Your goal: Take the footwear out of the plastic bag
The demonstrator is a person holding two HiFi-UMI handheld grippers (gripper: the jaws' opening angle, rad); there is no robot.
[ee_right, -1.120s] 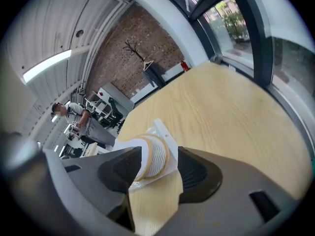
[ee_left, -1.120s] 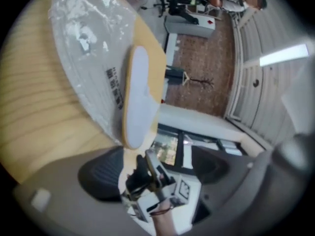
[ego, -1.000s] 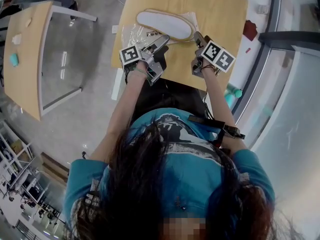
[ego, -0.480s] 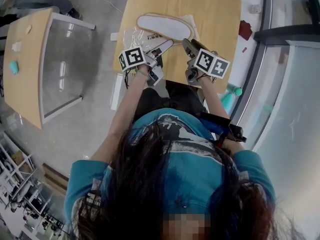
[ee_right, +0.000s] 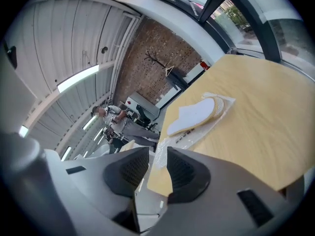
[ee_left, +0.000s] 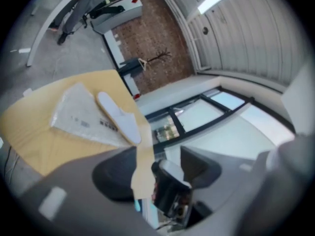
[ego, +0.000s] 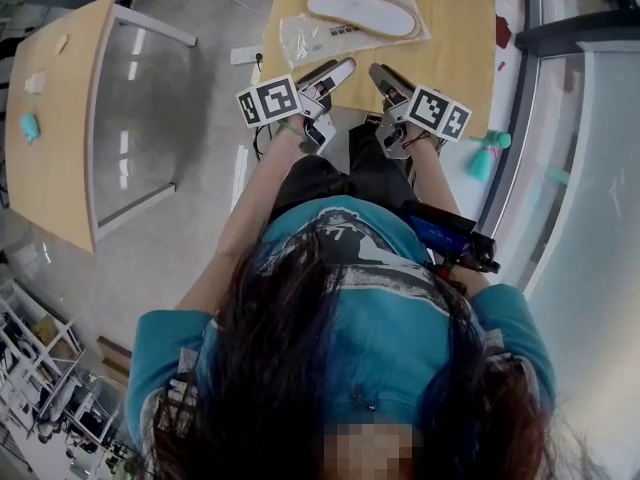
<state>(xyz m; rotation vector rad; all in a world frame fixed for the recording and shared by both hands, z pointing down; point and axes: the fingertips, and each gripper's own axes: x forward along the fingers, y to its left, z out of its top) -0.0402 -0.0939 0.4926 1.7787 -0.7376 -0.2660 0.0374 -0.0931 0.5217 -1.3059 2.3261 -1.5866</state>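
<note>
Both claws hang empty over the wearer's lap, short of the near edge of the wooden table [ego: 460,28]. The left gripper [ego: 335,76] is closing with a wide gap left, and through that gap we see only the table's edge and the other claw. The right gripper [ego: 388,83] is closing too, its ribbed pads a narrow slit apart with nothing between them.

Dark hair and a teal shirt [ego: 380,328] fill the lower head view, and the marker cubes cover most of both hands. The white slipper [ego: 362,13] lies sole-up with the clear plastic bag [ego: 310,38] at the table's far end, well apart from either claw (whether it rests on the bag or partly inside it, we cannot tell).

A second table [ego: 45,138] stands to the left on grey floor. The right gripper view shows a brick wall [ee_right: 162,73], a coat stand [ee_right: 160,58] and a person [ee_right: 106,117] beyond.
</note>
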